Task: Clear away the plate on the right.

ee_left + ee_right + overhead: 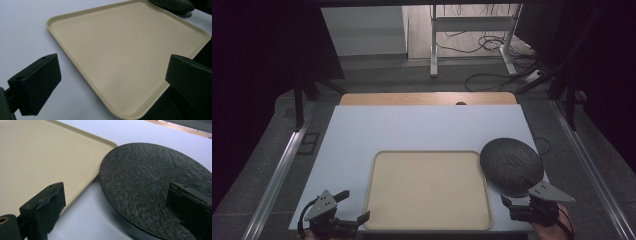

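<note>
An empty beige tray (pixel 428 190) lies on the pale table near the front edge. A dark round textured plate (pixel 511 164) sits just right of it, its edge over the tray's right rim. My left gripper (pixel 353 207) is at the tray's front left corner, open, with nothing between its jaws; its own view looks across the tray (pixel 125 50) toward the plate (pixel 175 5). My right gripper (pixel 513 206) is at the front right, open, just short of the plate's near edge. In the right gripper view the plate (pixel 155 185) lies ahead, beside the tray (pixel 45 157).
The pale sheet (pixel 422 125) covers a wooden tabletop (pixel 427 98) whose far strip shows. Beyond stand a desk frame (pixel 472 40) and floor cables (pixel 492 75). Metal rails (pixel 277 175) run along both sides of the table.
</note>
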`<state>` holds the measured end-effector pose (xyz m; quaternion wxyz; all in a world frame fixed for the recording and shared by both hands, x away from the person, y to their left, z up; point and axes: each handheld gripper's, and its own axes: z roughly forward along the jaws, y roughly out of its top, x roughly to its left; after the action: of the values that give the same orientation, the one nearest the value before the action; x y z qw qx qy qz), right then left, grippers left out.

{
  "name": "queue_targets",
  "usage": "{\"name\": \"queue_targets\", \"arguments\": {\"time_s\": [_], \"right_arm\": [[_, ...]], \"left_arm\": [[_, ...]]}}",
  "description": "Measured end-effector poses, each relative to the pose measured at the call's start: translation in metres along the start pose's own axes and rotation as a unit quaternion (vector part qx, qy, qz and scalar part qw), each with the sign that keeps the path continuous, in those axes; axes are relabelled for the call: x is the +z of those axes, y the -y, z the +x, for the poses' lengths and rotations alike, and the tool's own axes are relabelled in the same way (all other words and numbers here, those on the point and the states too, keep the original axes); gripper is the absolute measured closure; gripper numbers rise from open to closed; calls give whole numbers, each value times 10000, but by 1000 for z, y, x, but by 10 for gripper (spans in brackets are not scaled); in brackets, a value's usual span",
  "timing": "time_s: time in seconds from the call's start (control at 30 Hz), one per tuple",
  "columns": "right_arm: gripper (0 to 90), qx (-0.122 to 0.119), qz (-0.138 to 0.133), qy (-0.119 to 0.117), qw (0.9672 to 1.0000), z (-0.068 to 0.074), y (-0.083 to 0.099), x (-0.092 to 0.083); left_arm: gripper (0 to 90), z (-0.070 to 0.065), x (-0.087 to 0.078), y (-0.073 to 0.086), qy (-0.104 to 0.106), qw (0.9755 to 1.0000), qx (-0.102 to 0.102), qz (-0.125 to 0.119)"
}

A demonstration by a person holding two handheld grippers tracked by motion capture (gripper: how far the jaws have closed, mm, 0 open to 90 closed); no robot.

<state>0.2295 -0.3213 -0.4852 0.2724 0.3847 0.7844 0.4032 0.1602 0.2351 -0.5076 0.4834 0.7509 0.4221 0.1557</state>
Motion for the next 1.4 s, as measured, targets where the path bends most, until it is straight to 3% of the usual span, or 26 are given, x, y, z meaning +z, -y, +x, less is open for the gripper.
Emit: {"name": "queue_targets", "arguments": {"time_s": [0.27,0.47,0.67,1.0,1.2,1.23,1.27,1.4], "right_arm": [[0,-74,68,265,9996,0,-4,3],[15,-513,374,515,9967,6,-5,11],[75,-1021,582,800,9898,11,-5,15],[180,-1818,952,1012,9735,19,-6,21],[222,-2340,1187,1165,9579,24,-4,25],[222,-2340,1187,1165,9579,24,-4,25],[236,-2485,1245,1212,9529,25,-3,27],[254,-2684,1330,1270,9456,25,-2,31]], "left_arm": [[0,0,0,0,-1,10000,4,15],[0,0,0,0,0,10000,8,22],[0,0,0,0,1,10000,18,28],[0,0,0,0,-9,10000,29,33],[0,0,0,0,-7,10000,30,39],[0,0,0,0,-7,10000,30,39],[0,0,1,0,-5,10000,34,46],[0,0,1,0,-6,10000,37,53]]}}
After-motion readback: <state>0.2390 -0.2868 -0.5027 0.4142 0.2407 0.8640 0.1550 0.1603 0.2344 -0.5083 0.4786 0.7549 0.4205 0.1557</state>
